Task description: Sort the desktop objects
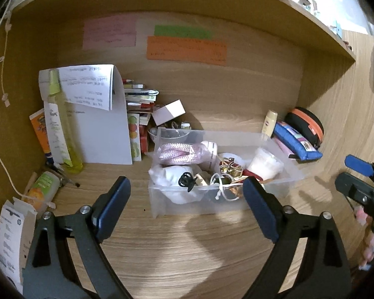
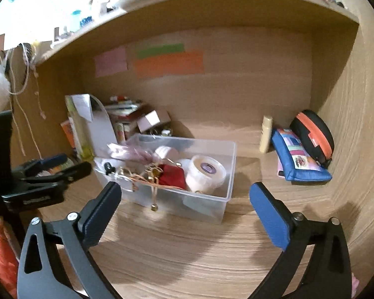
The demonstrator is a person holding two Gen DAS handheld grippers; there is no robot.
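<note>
Both grippers hang over the bare wood of the table [image 1: 187,249], in front of the clear plastic bin [image 1: 162,199]. The left gripper [image 1: 187,204] has its fingers spread wide with nothing between them; the right gripper [image 2: 184,211] likewise stands fully apart and empty. No earlier view is given, so my guess is a step between picks: the bin already holds a load, and loose things remain outside it.

The bin sits at about 12 o'clock from both grippers. In it I count one pink cord bundle [image 1: 177,152], one white tub [image 2: 207,172], one black hair claw [image 1: 187,180] and one red pouch [image 2: 172,177], among gold trinkets too tangled to count.

At 2 o'clock from the right gripper lie one blue pouch [image 2: 299,164], one black-and-orange case [image 2: 314,134] and one cream tube [image 2: 266,134]. The next move probably calls for reaching one of these and closing squarely on it
</note>
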